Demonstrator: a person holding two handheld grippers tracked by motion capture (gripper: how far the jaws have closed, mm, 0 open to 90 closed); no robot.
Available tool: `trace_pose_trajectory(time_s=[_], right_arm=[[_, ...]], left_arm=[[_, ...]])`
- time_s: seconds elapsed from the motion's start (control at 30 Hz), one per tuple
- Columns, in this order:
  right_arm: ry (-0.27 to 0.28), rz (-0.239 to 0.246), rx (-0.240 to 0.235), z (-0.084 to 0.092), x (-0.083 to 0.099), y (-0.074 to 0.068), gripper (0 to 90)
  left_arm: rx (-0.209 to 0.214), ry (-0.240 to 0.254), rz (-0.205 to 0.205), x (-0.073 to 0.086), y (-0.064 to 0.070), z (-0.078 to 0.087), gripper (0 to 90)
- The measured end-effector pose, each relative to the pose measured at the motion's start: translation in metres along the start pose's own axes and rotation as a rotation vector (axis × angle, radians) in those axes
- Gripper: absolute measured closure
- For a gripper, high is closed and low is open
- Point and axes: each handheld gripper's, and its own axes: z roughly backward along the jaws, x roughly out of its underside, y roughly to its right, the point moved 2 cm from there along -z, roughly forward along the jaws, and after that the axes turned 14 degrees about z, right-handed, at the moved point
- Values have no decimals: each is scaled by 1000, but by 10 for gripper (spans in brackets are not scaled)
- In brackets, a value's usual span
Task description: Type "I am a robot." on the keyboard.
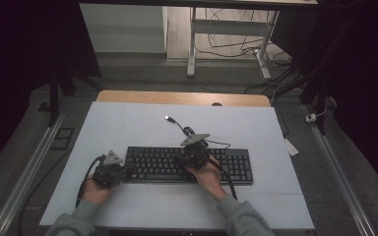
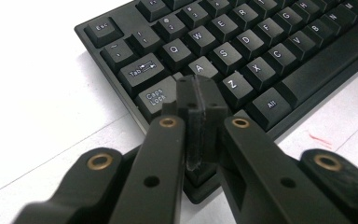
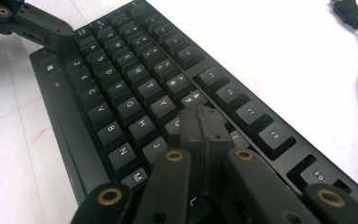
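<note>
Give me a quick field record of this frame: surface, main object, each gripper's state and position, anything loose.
surface: white table top
main object: black keyboard, lying flat, long side across the table
left gripper: jaws shut, nothing between them, tips at the Caps Lock and A keys near the keyboard's left end
right gripper: jaws shut, nothing between them, tips over the middle keys near J; contact cannot be told
loose item: keyboard cable with USB plug lying unplugged on the table behind the keyboard
</note>
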Motion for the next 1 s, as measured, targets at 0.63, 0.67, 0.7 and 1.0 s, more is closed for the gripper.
trace_pose_trajectory(time_s=[0.63, 0.67, 0.7, 1.0], right_arm=[[44, 4, 21, 13, -2, -1, 900], [47, 2, 20, 16, -1, 0, 900], [51, 2, 21, 18, -1, 0, 900], [68, -9, 20, 35, 8, 2, 899]], left_arm=[[12, 37, 21, -2, -3, 7, 890], [15, 42, 28, -2, -3, 7, 890], [15, 47, 25, -2, -3, 8, 890], [34, 76, 23, -4, 1, 14, 858]])
